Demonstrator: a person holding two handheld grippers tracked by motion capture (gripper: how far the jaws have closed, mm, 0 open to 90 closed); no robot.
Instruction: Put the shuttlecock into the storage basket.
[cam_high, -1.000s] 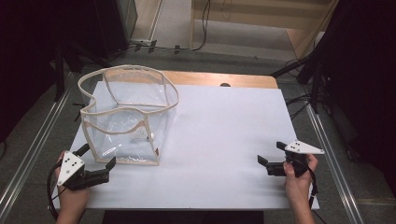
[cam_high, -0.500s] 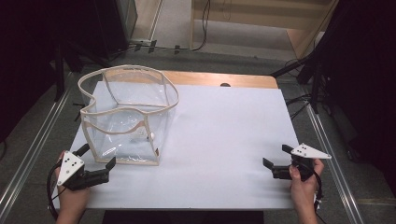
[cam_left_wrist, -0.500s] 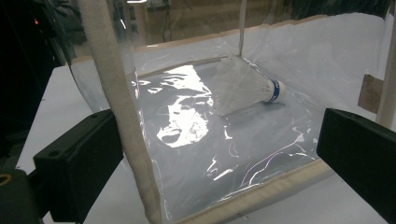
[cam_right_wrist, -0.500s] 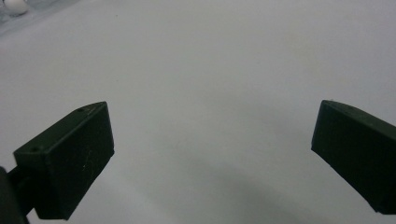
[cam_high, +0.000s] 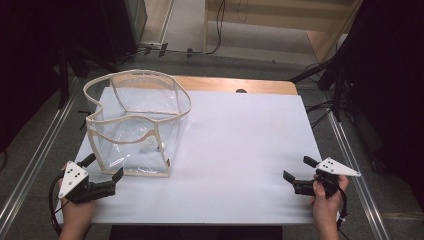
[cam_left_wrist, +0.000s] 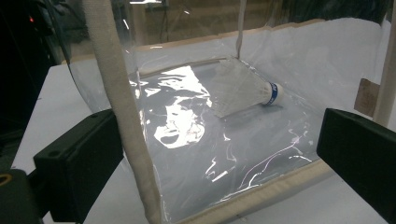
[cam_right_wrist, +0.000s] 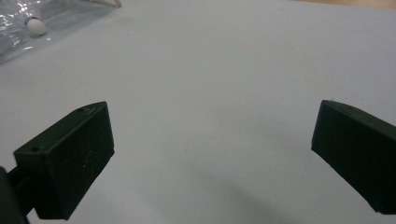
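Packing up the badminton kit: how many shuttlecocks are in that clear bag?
1. A shuttlecock lies on its side on the floor of the clear bag, toward its far corner. No others show through the clear walls.

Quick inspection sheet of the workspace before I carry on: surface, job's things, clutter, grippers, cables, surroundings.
Surface: white table top, bare across the middle, wooden strip at the far edge.
Job's things: clear bag with beige trim stands open at the near left; a shuttlecock lies on its side on the bag's floor.
Clutter: nothing seen.
Grippers: left gripper open at the bag's near corner, the corner trim between its fingers, not clamped; right gripper open over bare table at the near right.
Cables: one trails from each gripper by the wrist; more run on the floor beyond the table.
Surroundings: dark stands and metal rails at both sides.
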